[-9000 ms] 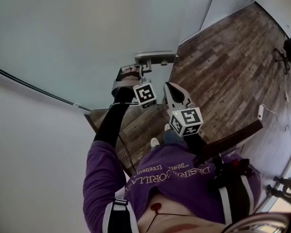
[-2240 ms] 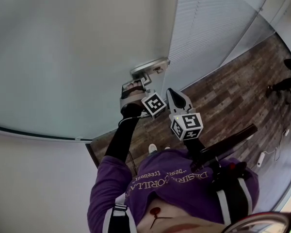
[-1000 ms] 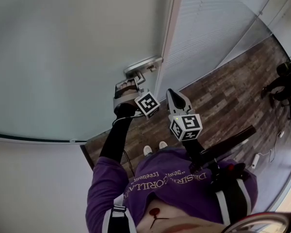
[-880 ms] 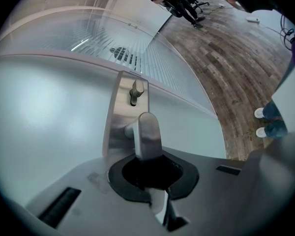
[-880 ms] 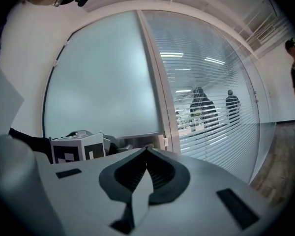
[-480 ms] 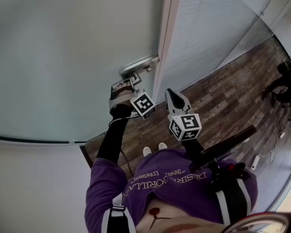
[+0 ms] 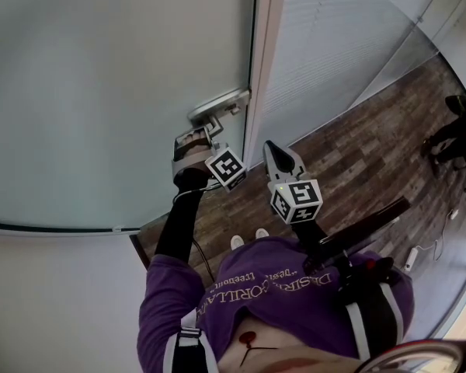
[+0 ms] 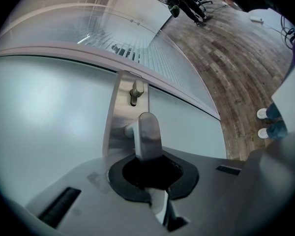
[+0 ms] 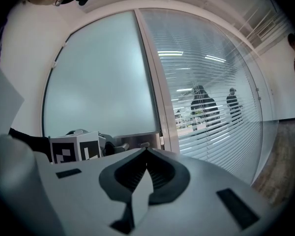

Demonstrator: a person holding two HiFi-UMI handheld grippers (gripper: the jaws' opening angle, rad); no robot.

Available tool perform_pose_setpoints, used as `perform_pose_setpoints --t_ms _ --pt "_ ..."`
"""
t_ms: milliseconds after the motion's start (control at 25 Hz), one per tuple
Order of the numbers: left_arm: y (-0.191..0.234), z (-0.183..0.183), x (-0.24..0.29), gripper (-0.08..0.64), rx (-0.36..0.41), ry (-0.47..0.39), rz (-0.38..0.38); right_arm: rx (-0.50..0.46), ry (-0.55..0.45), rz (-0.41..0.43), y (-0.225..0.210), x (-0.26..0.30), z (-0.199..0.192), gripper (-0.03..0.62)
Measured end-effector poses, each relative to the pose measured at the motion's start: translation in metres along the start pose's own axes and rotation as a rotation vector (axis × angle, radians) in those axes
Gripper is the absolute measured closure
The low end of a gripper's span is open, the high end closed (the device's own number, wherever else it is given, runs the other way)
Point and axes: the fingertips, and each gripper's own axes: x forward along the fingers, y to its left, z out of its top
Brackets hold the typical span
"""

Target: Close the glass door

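**A:** Where was the door at that moment?

**B:** Its free edge lay along the frame, just beside the blind panel. It looked closed or very nearly so. No view showed whether it had clicked home.

**A:** And the jaws?

**B:** The left gripper had its jaws clamped on the handle, with the lever running straight into their throat, below the lock. The right gripper hung near it, touching nothing, its jaws together and empty.

**A:** So what could have gone wrong from there?

**B:** Mostly a false finish. Had the person let go with the edge only resting on the frame, the door could have drifted back open. The grip was a second worry. The lever was smooth metal held near its end, so a sideways pull could have slid the jaws off it. Leaning on the lever would have tipped it down and kept the door from catching.

**A:** Any risk from the other hand?

**B:** A small one. The right gripper sat close to the frame's edge, and a careless swing could have knocked the glass.
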Motion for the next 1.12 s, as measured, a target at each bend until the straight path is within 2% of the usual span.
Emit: perform_pose_setpoints --t_ms 120,240,360,520,640,720,920,1120 --pt "0.000 0.008 0.000 0.555 -0.039 -0.041 -0.007 -0.004 -0.005 0.010 0.001 0.004 0.005 0.603" --pt "-0.002 0.006 0.001 0.555 -0.033 -0.041 -0.018 -0.012 -0.008 0.021 0.003 0.008 0.005 0.603" --pt "-0.004 0.012 0.001 0.555 -0.074 -0.079 -0.015 -0.015 -0.009 0.022 0.002 0.009 0.005 0.603" --pt "0.001 0.000 0.000 0.555 0.003 -0.031 -0.012 -0.017 -0.007 0.014 0.000 0.010 0.005 0.603" --pt "0.000 0.011 0.000 0.555 -0.072 -0.093 -0.017 -0.019 -0.009 0.010 -0.001 0.010 0.008 0.603" --pt "0.001 0.013 -0.001 0.555 -0.088 -0.107 -0.012 -0.020 -0.010 0.005 -0.003 0.008 0.009 0.603" --pt "0.001 -0.004 0.000 0.555 -0.001 -0.040 -0.011 -0.018 -0.009 -0.007 -0.001 0.003 0.003 0.603" --pt "-0.005 0.007 0.004 0.555 -0.083 -0.116 -0.016 -0.017 -0.014 -0.013 -0.003 0.002 0.000 0.603"
